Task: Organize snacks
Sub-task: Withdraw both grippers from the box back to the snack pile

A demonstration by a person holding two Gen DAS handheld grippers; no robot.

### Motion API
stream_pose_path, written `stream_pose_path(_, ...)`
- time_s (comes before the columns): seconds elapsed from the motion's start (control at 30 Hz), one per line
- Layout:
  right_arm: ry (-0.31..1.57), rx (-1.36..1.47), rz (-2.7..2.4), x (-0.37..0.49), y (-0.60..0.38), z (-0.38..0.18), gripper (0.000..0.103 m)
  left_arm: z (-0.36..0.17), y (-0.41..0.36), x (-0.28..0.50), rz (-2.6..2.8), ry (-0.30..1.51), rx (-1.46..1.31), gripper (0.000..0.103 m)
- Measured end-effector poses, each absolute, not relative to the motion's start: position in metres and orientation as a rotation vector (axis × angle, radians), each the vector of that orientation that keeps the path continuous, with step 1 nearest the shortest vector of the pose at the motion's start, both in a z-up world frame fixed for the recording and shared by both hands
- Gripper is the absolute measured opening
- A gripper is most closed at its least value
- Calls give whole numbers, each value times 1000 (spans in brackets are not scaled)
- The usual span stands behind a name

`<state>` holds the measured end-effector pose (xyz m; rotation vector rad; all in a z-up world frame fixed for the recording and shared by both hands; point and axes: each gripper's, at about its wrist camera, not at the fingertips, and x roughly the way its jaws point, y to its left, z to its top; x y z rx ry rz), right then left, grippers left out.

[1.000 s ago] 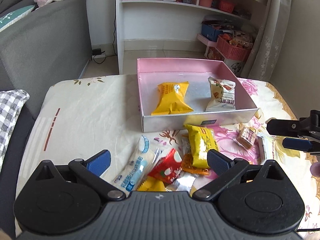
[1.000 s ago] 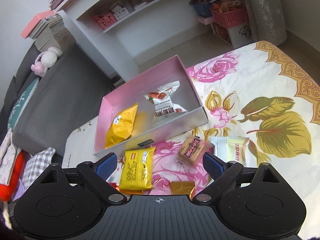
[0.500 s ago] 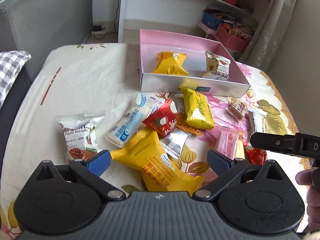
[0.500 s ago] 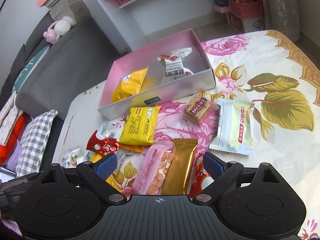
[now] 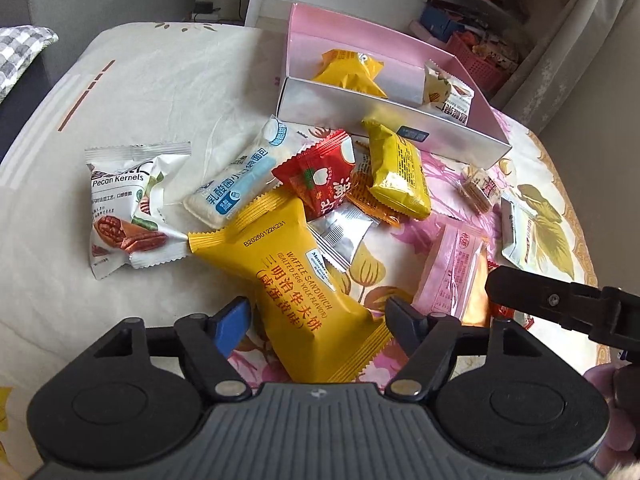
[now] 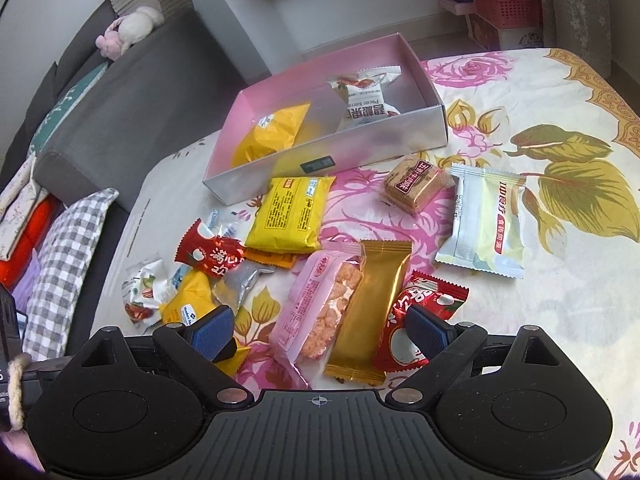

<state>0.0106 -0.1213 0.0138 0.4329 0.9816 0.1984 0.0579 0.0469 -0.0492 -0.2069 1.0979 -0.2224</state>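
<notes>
Left claw (image 5: 316,320): wide open, holding nothing. Its two fingers sit one on each side of the near end of the waffle sandwich pack.
Waffle sandwich pack (image 5: 288,284): big and yellow, lying flat on the counter, right between the left claw's fingers.
Right claw (image 6: 320,332): wide open, holding nothing. It hangs just above the near snacks.
Pink rice cracker pack (image 6: 320,308): between the right claw's fingers, lying flat.
Gold bar pack (image 6: 372,308): touching the pink pack, also between the right claw's fingers.
Red snack pack (image 6: 420,320): partly under the right claw's right finger.
Pecan kernels pack (image 5: 124,204): ahead of the left claw and off to its left, apart from the pile.
Pink box (image 6: 424,76): far ahead of both claws. A yellow pack (image 6: 272,136) and a white pecan pack (image 6: 364,96) lie inside it.
Yellow flat pack (image 6: 292,212): just in front of the box, outside it.
White and green pack (image 6: 484,220): ahead of the right claw, to its right.
Counter (image 6: 560,280): covered with a flower cloth.
</notes>
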Motion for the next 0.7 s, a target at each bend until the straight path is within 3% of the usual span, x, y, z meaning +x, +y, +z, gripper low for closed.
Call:
stream_pose_path(0.2,931,438,201,11,-118,16,91,-47,53,59,-256,1106,-206,53)
stream_pose_path(0.27,917,434,204,12,-116,16,77,-45,55,60,-280,1121,-191,50)
stream_pose_path(0.37,941,437,215,15,-111,13,67,-44,58,61,-312,1138,-157,48)
stream_pose_path(0.7,970,361,183,22,-94,-4,59,-38,58,52,-337,1103,16,49)
